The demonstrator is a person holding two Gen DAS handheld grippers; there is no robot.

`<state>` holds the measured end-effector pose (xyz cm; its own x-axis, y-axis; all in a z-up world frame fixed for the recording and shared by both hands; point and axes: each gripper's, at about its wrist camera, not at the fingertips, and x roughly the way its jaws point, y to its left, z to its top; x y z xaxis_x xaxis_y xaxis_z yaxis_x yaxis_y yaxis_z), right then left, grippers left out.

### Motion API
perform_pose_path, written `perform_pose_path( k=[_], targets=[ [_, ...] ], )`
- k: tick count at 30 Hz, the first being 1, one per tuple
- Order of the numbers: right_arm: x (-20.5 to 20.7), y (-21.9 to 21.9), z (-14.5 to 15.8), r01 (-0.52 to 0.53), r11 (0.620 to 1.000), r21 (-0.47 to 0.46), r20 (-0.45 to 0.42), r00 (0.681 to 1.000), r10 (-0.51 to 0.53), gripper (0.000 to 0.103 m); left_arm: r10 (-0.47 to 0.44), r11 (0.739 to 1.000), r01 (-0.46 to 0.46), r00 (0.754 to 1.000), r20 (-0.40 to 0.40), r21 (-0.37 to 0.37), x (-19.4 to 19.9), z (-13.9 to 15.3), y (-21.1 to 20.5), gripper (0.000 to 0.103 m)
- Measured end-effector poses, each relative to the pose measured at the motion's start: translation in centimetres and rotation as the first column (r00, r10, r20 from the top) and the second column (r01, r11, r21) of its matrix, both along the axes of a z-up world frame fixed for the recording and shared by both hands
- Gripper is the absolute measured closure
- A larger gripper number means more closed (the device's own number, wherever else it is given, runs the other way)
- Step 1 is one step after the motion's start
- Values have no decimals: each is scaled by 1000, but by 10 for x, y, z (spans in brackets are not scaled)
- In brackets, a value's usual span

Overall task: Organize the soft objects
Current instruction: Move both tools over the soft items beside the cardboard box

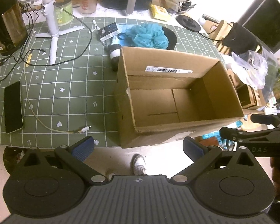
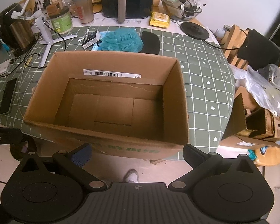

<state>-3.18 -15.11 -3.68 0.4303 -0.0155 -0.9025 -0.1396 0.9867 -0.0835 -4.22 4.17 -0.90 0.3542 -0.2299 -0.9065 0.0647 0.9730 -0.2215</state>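
Hovering at the near edge of the table, both grippers are spread wide and hold nothing: the left gripper [image 1: 138,145] and the right gripper [image 2: 138,151] each show two blue pads far apart with only floor and a white shoe [image 1: 139,165] between them. The cardboard box [image 2: 110,100] stands open in front of them on the green checked tablecloth [image 1: 65,85], and its bottom shows only bare cardboard.

The soft things wait behind the box, at its far side. I count one teal mesh bath sponge [image 2: 121,41], one black cap [image 2: 151,43] just beside it on the right, and what seems one rolled black-and-white sock [image 1: 114,55] touching the box's far left corner. A pale blue flat item, maybe a mask, lies partly under the sponge; I cannot tell for sure.

The step in hand, I judge, is the first pick. To do it well, one gripper should pass over or around the box, come down on the sponge from above with the pads closing on its puffy middle, and lift straight, so the black packet [image 2: 90,38] and the cables nearby are not dragged. The sponge is light and will compress much, so a full close is fine.

Other things, counted: one phone [image 1: 13,107], one white tripod [image 1: 53,29], one kettle [image 1: 6,22].
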Motion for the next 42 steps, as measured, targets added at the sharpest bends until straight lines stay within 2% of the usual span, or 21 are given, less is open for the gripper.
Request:
perform_pose_path(
  k=[8,15,18,22,27,31,35,38,42],
  targets=[
    [7,-11,5,28,1000,7,18,999,-28,0,2,1000,-2,1000,5,12,7,0,-3,0],
    [23,-25,6,54,998,34,29,998,-55,0,1,999,-4,999,53,49,17,5,-13,0],
    [30,-31,9,62,997,39,48,997,-64,0,7,998,-13,995,95,60,19,8,-15,0],
    [40,-41,11,71,997,16,88,993,-72,0,17,998,-23,993,114,52,29,11,-17,0],
    [52,-52,14,22,1000,-15,151,988,-20,0,13,998,-23,990,138,65,40,13,-21,0],
    [64,-67,14,23,999,36,176,984,-29,0,2,998,-11,989,145,57,49,12,-23,0],
    [77,-81,8,26,996,80,163,986,-39,0,-33,998,22,984,178,64,58,14,-28,0],
    [86,-90,5,4,994,114,157,987,-22,0,-68,996,53,976,207,78,64,17,-31,0],
    [99,-99,4,-41,992,122,165,986,20,0,-70,996,55,973,220,74,72,18,-33,0]
  ],
)
